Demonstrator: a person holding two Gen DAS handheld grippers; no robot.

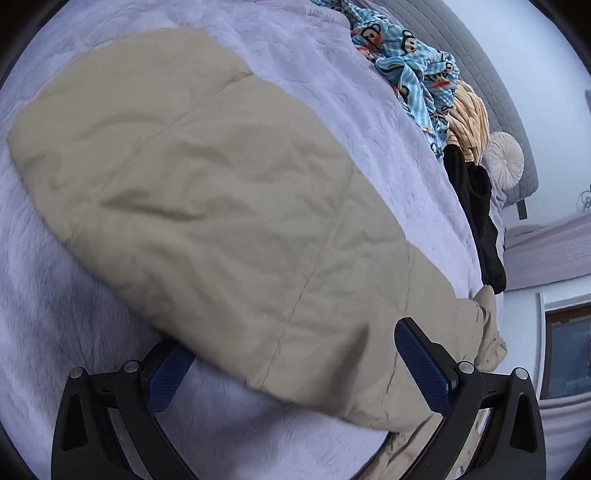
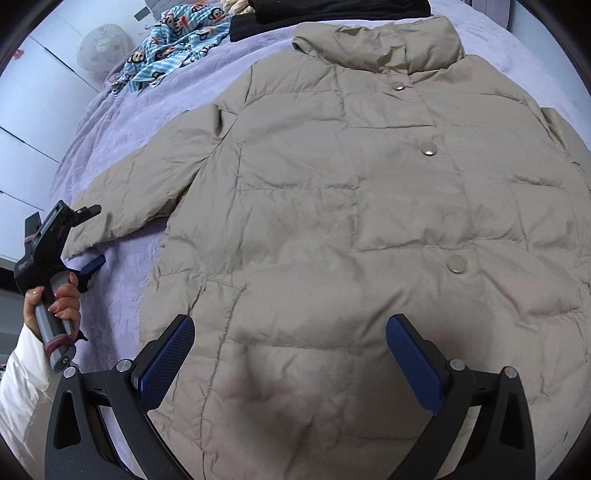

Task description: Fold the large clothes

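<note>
A beige puffer jacket (image 2: 351,206) lies flat, front up, on a lavender bed cover (image 2: 122,266), collar at the far end. Its left sleeve (image 1: 207,206) fills the left wrist view. My left gripper (image 1: 291,354) is open, its jaws either side of the sleeve cuff; the left finger is partly hidden under the fabric. It also shows in the right wrist view (image 2: 94,236) at the sleeve end. My right gripper (image 2: 291,350) is open and empty, just above the jacket's lower hem.
A blue cartoon-print garment (image 2: 177,40), black clothes (image 2: 325,11) and a striped tan garment (image 1: 467,118) lie along the bed's far side. A round pillow (image 1: 506,158) leans on the grey headboard (image 1: 461,55). White cupboards (image 2: 33,122) stand left.
</note>
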